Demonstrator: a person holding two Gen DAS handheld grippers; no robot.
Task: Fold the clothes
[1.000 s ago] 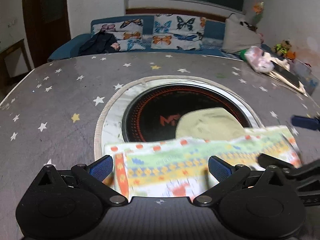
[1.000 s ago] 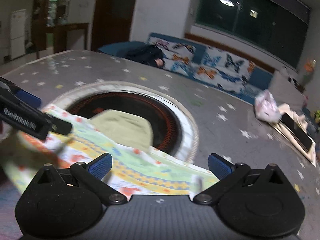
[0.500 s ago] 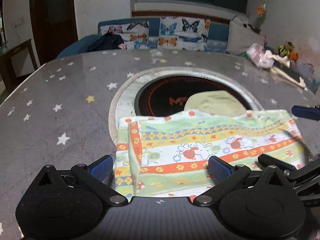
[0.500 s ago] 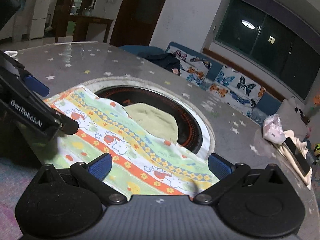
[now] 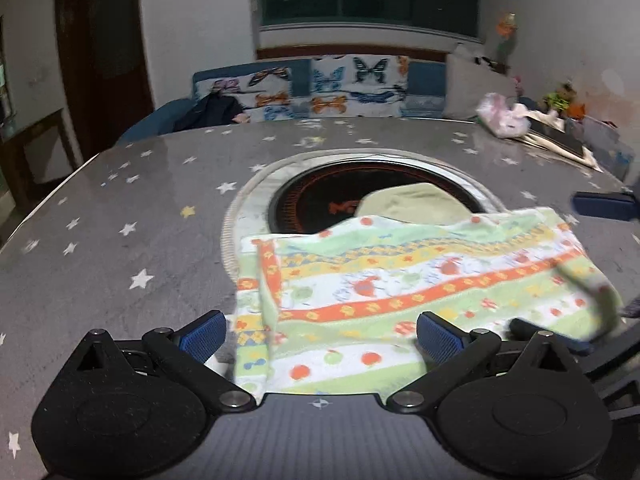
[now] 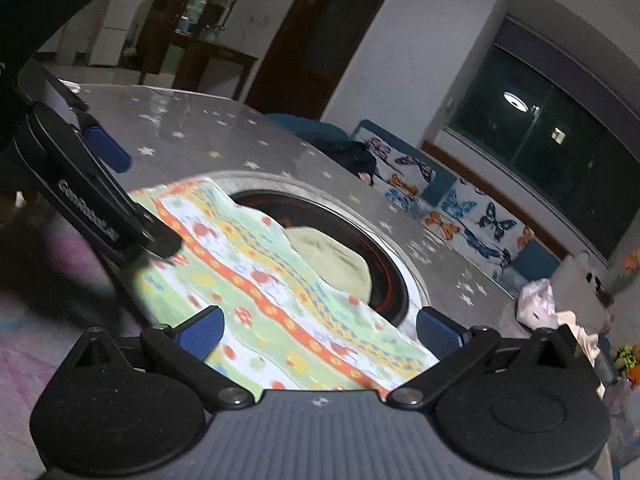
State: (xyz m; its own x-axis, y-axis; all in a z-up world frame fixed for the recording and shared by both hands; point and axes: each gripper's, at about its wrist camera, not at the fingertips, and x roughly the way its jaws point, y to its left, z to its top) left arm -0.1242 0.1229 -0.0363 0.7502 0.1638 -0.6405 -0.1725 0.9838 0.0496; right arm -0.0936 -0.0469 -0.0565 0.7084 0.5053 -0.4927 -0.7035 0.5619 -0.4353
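A striped cloth in orange, green and white with cartoon prints lies on the grey star-patterned table, its left edge folded over. Its far edge overlaps the black round cooktop, where a pale green cloth lies. My left gripper is open, and the cloth's near edge runs between its blue pads. My right gripper is open too, over the right end of the striped cloth. The left gripper shows at the left of the right wrist view. The cloth's right corner is blurred.
A pink plastic bag and a dark tablet on papers sit at the table's far right. A sofa with butterfly cushions stands behind the table. The table's left edge curves away beside a dark door.
The cloth went from blurred motion to lying spread on the table. Both grippers have since drawn back and tilted up, and the right wrist view has rolled sideways.
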